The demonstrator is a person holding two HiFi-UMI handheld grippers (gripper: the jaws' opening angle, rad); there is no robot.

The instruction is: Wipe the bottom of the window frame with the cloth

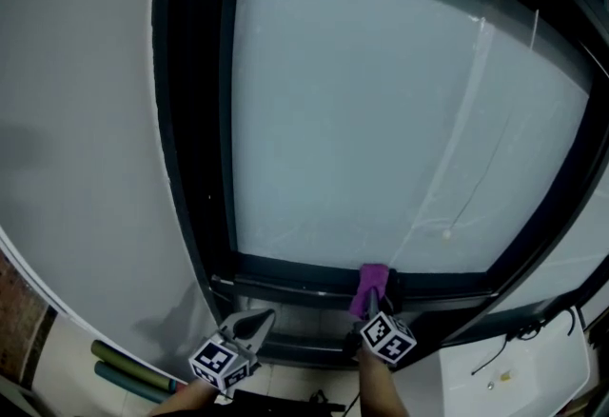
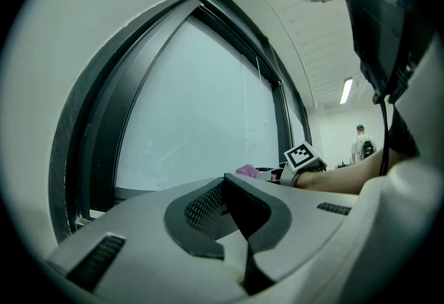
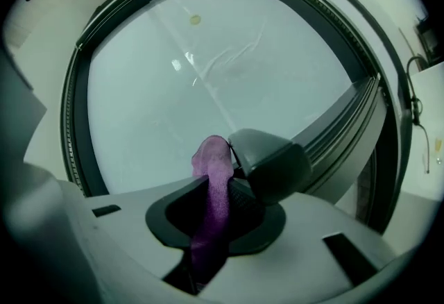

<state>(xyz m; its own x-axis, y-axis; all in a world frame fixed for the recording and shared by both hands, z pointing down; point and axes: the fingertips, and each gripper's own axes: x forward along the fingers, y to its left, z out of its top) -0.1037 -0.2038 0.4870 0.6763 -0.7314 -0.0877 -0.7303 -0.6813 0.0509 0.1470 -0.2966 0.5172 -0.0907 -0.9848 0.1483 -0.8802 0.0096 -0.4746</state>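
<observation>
A purple cloth [image 1: 369, 285] is clamped in my right gripper [image 1: 373, 296], which holds it against the dark bottom rail of the window frame [image 1: 304, 272], right of its middle. In the right gripper view the cloth [image 3: 212, 191] runs up between the jaws and sticks out past the tips toward the frosted pane [image 3: 208, 73]. My left gripper [image 1: 249, 325] hovers below the rail to the left, shut with nothing in it. From the left gripper view its jaws [image 2: 223, 188] meet, and the cloth [image 2: 248, 171] with the right gripper's marker cube [image 2: 301, 156] shows beyond.
A white wall [image 1: 86, 148] borders the window's left side. Green rolled tubes [image 1: 128, 367] lie at the lower left. A white surface [image 1: 519, 367] with a cable sits at the lower right. A person [image 2: 361, 143] stands far off in the room.
</observation>
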